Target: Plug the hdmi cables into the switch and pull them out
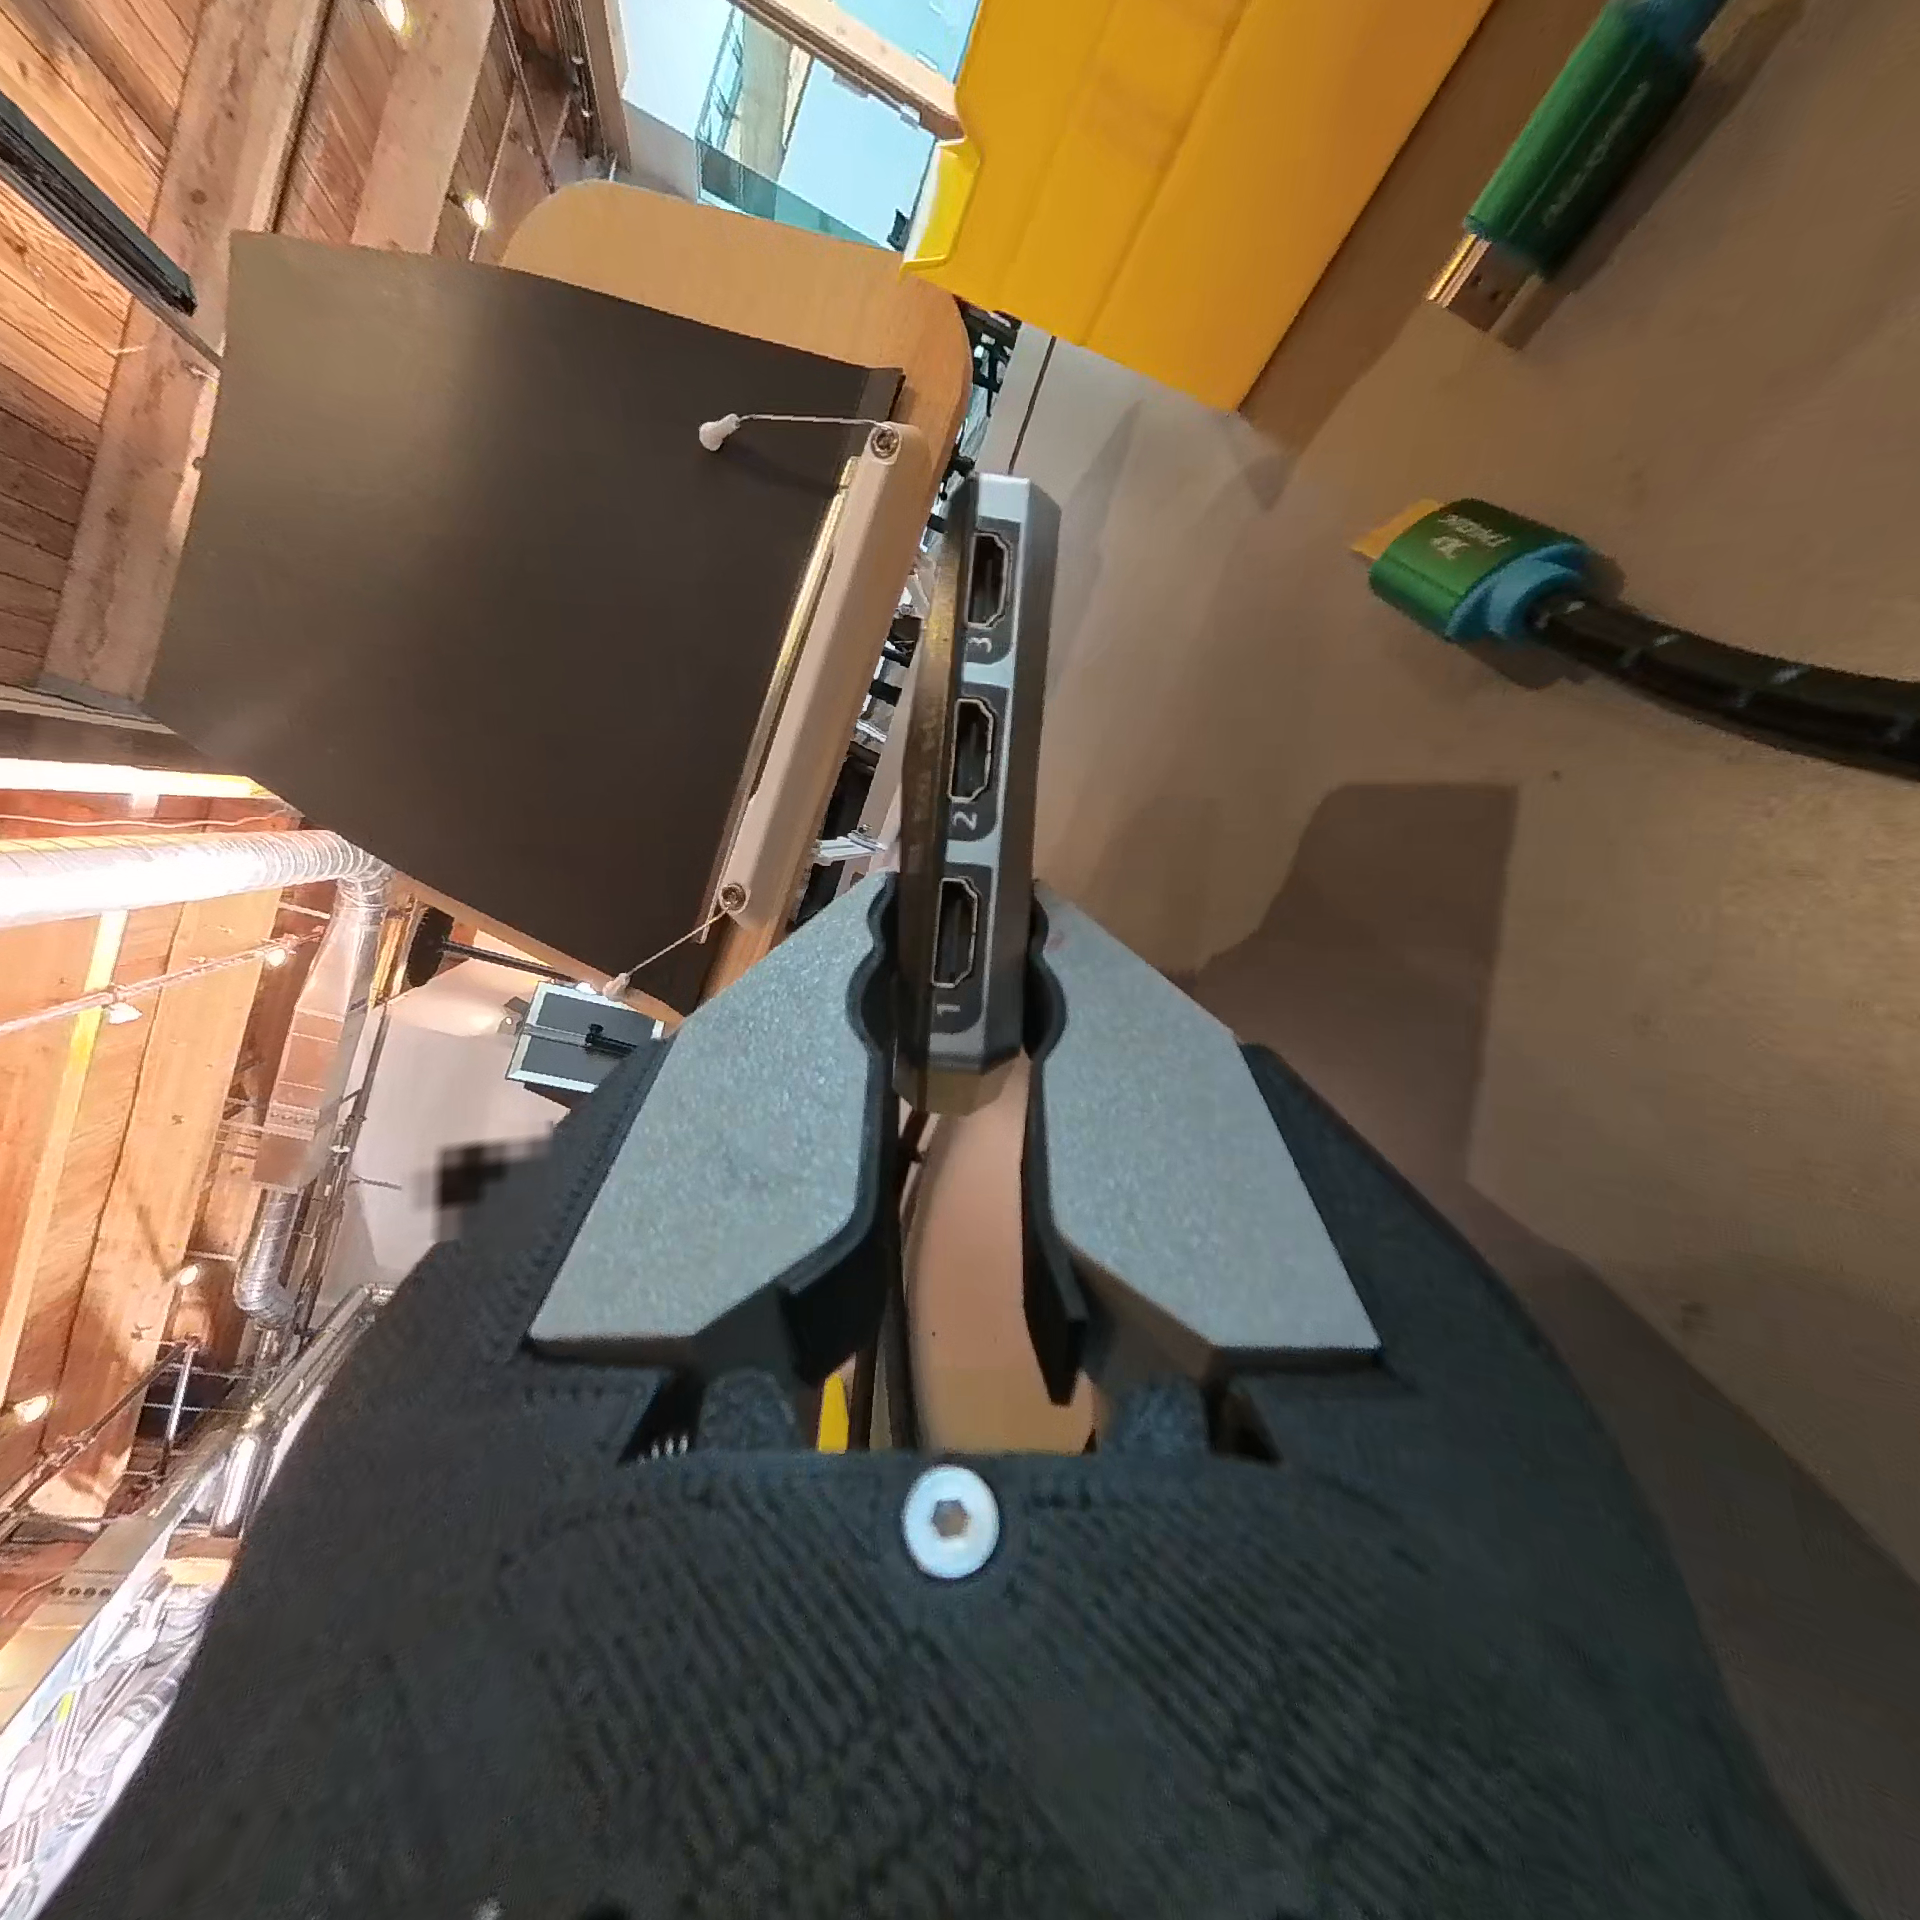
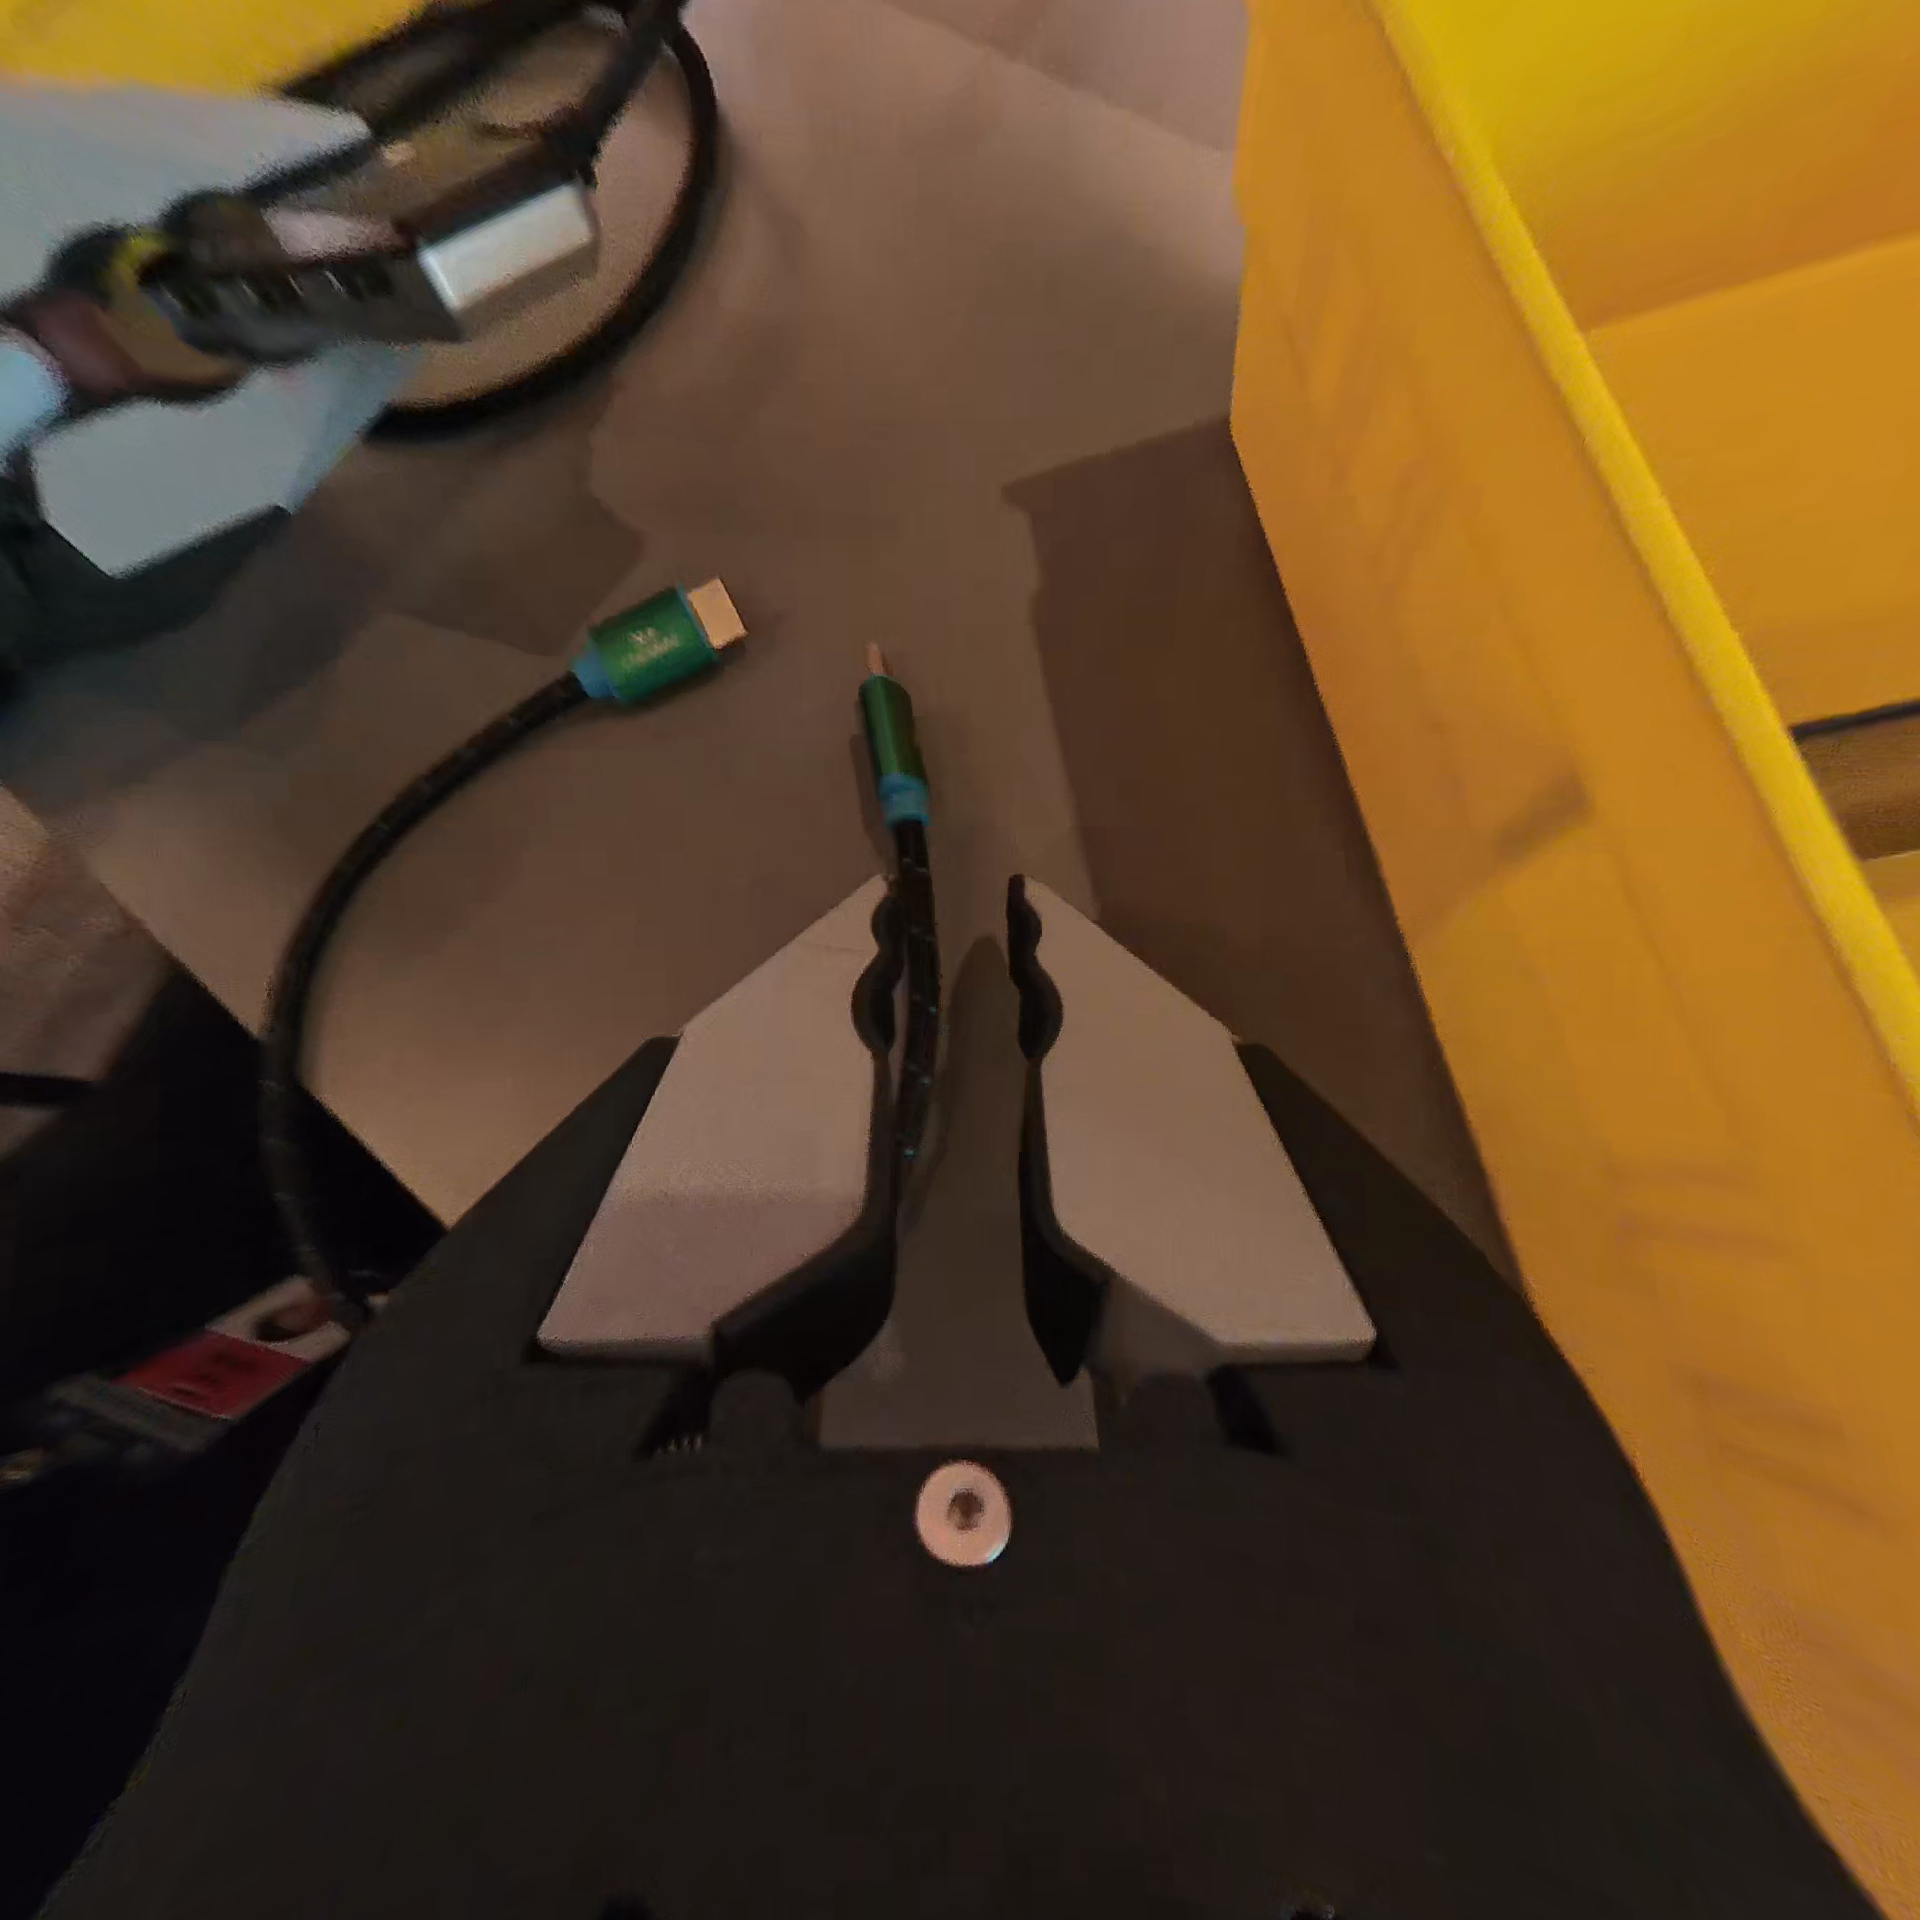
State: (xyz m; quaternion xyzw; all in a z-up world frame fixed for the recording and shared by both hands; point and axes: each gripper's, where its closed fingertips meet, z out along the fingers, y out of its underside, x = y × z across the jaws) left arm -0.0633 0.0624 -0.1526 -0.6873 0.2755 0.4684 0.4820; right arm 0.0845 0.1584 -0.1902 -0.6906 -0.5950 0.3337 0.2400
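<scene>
Beige worktop (image 1: 1558, 1039) carries two green-shelled HDMI plugs. Left gripper (image 1: 961, 997) jaws clench the grey three-port switch (image 1: 977, 769). Right gripper (image 2: 948, 966) jaws stand released around a black braided cable (image 2: 914, 935).

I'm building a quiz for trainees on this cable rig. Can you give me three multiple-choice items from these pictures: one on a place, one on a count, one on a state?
1. Where is the switch?
A. in the yellow bin
B. between the left gripper's fingers
C. flat on the table

2. How many ports show on its facing edge?
A. two
B. three
C. five

3. The right gripper is:
A. open, a cable between its fingers
B. clamped on a plug
C. holding the switch

Answers: B, the left gripper clamps its near end; B, three empty ports sit in a row; A, a gap shows beside the cable.
</scene>
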